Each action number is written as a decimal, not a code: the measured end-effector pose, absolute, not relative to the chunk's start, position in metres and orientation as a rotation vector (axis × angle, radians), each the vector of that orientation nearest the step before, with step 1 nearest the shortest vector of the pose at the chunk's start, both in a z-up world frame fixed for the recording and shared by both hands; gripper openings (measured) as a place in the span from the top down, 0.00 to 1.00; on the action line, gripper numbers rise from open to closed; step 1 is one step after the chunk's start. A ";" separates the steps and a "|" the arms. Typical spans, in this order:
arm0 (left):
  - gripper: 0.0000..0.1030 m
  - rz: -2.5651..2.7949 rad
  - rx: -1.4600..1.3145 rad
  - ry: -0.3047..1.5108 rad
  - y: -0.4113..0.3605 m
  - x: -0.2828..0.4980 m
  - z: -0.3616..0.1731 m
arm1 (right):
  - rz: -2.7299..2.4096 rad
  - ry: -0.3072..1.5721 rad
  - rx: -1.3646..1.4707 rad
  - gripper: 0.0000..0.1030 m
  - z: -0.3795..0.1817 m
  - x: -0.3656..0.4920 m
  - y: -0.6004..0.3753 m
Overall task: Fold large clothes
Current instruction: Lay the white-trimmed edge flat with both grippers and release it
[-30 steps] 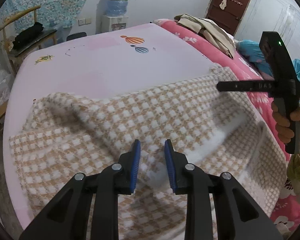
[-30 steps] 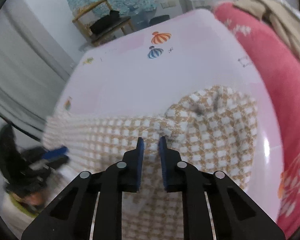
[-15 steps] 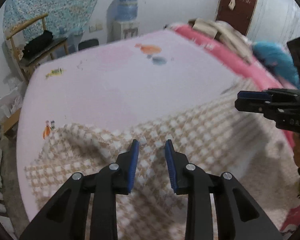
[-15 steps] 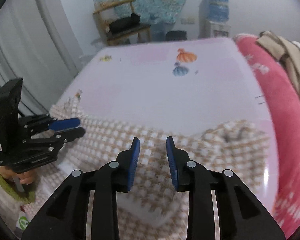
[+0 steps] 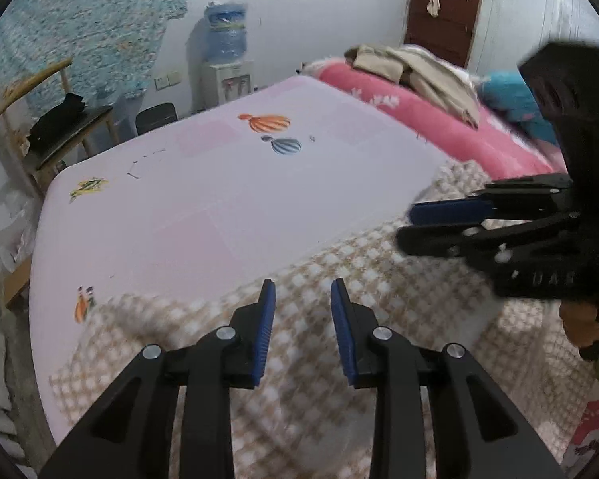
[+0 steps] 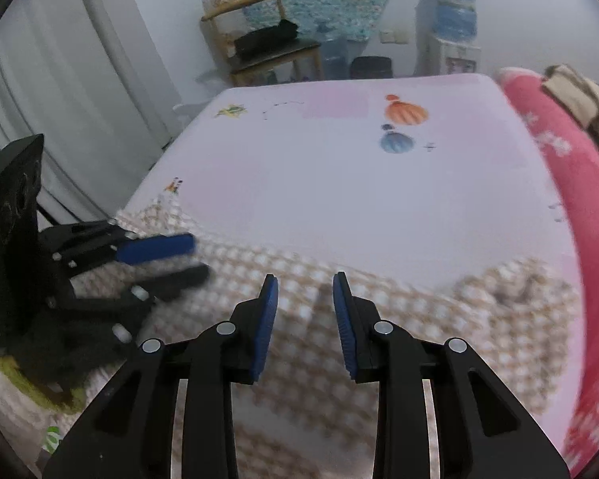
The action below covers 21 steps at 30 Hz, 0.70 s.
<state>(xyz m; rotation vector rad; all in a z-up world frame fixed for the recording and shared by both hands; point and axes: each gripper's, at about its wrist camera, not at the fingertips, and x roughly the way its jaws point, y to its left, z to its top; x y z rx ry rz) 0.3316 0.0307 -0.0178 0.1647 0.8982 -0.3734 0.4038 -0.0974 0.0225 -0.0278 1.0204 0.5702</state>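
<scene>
A large beige-and-white checked garment [image 5: 379, 279] lies spread over the near part of a pink bed sheet [image 5: 219, 199]. Its far edge runs straight across, and one bunched corner [image 6: 519, 291] sits by the pink quilt. My left gripper [image 5: 302, 291] hovers over the garment's far edge, open, with nothing between its blue pads. My right gripper [image 6: 305, 279] hangs over the same cloth [image 6: 379, 319], also open and empty. Each gripper shows in the other's view: the right gripper [image 5: 407, 227] at the right, the left gripper [image 6: 197, 257] at the left, both held side-on by hands.
A pink flowered quilt [image 5: 439, 127] with a heap of beige clothes [image 5: 419, 68] runs along the bed's right side. Beyond the bed stand a wooden chair [image 5: 60, 119] with dark items and a water dispenser [image 5: 225, 60]. A white curtain [image 6: 80, 80] hangs on the left.
The right gripper's jaws, nearly together over the cloth a second ago, have spread apart. Both grippers have shifted over the garment, and the right one now looms closer in the left wrist view.
</scene>
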 end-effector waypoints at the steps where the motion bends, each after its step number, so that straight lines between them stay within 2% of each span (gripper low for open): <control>1: 0.72 -0.349 0.191 0.916 0.028 0.335 -0.024 | 0.573 1.032 -0.032 0.72 0.017 0.406 -0.093; 7: 0.72 -0.335 0.124 0.927 0.040 0.333 -0.025 | 0.544 1.075 -0.016 0.72 0.011 0.411 -0.093; 11: 0.72 -0.388 0.103 0.889 0.044 0.313 -0.015 | 0.569 1.009 -0.081 0.71 0.026 0.386 -0.087; 15: 0.72 -0.353 0.147 0.920 0.045 0.306 -0.035 | 0.546 1.013 -0.159 0.70 0.003 0.377 -0.075; 21: 0.72 -0.371 0.102 0.889 0.053 0.285 -0.015 | 0.596 0.991 -0.147 0.70 0.021 0.352 -0.074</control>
